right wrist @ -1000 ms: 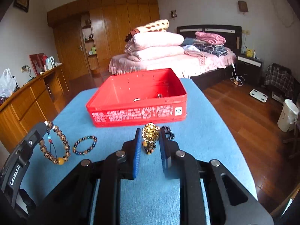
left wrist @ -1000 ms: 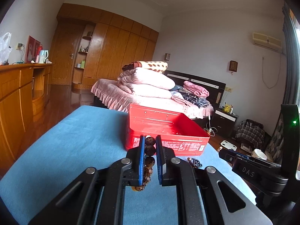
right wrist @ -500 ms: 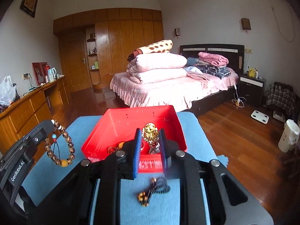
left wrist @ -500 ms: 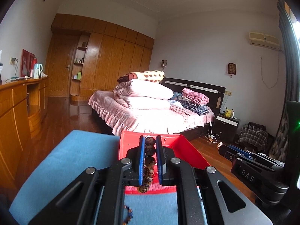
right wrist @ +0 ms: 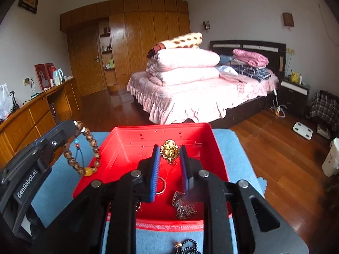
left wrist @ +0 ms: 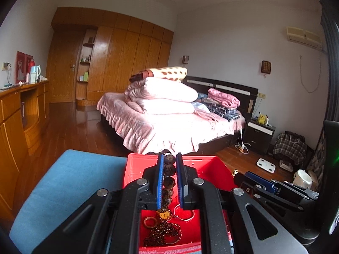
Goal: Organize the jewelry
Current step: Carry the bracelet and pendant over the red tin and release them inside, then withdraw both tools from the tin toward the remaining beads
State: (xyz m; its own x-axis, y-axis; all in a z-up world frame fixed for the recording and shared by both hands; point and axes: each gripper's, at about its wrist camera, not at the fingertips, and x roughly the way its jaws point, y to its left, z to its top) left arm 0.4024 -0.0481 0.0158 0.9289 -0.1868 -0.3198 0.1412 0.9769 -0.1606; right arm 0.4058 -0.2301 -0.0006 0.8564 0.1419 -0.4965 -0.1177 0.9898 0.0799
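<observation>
In the left wrist view the left gripper [left wrist: 169, 176] reaches forward from the bottom of the frame, level and centred over the red box [left wrist: 135, 170], its jaws drawn in tight on a brown bead bracelet [left wrist: 168, 178] whose mottled dark-brown beads run in a vertical string between the blue pads, the top beads standing above the tips and the lower loop hanging down toward the box floor. In the right wrist view the right gripper [right wrist: 169, 155] likewise points forward from the bottom centre over the same box [right wrist: 118, 146], its jaws a moderate gap apart with a gold ornament [right wrist: 170, 151], a glittering rounded cluster with a small ring below it, sitting between the tips; whether the pads press on it cannot be told. At the left of that view the left gripper [right wrist: 72, 126] comes in slanting, and the bracelet [right wrist: 83, 148] dangles from it as an open loop with a yellow bead at the bottom and blue and red beads on a cord. Inside the box lie a gold ring [left wrist: 150, 222], a thin silver bangle [left wrist: 184, 212] and a heap of dark chain [left wrist: 163, 233]. The box rests on a blue-covered bench [left wrist: 70, 186]; a black bead strand [right wrist: 187, 247] lies on the cloth at the bottom edge. A pink bed [right wrist: 197, 97] fills the background.
</observation>
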